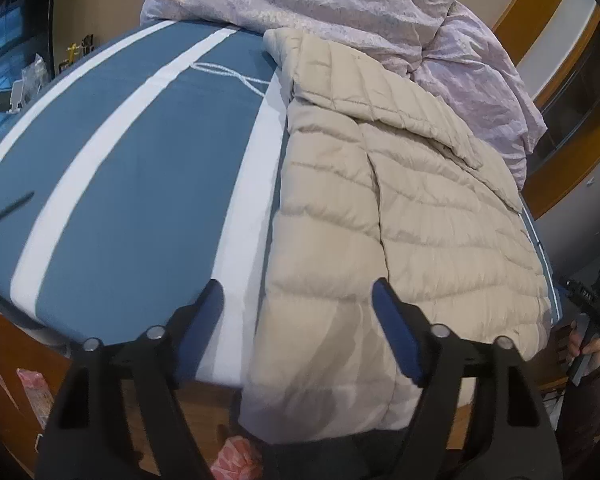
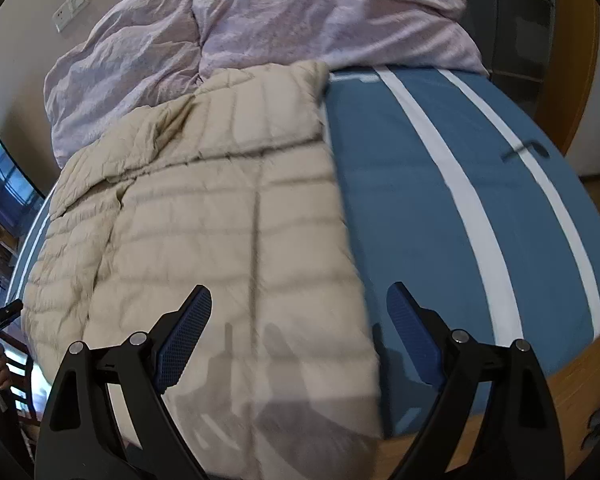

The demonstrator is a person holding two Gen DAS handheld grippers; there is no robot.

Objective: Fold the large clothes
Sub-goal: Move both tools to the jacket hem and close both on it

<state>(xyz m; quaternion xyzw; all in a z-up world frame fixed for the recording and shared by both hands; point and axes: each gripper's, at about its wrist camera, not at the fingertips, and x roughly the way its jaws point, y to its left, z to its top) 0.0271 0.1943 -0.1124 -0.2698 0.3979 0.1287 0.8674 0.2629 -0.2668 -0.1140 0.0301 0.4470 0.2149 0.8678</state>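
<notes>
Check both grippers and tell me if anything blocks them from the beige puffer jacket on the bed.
Nothing visible does. The left gripper and the right gripper both stand open and empty right above the near hem of the beige puffer jacket. The lilac duvet lies beyond it.

two open grippers held over the work

the left gripper (image 1: 298, 300) pointed steeply downward, its blue-padded jaws spread apart with nothing pressed between them. the right gripper (image 2: 300, 304) tilted down likewise, jaws spread wide and empty. at the far right of the left wrist view, a hand (image 1: 590, 350) gripped the other tool's handle.
</notes>
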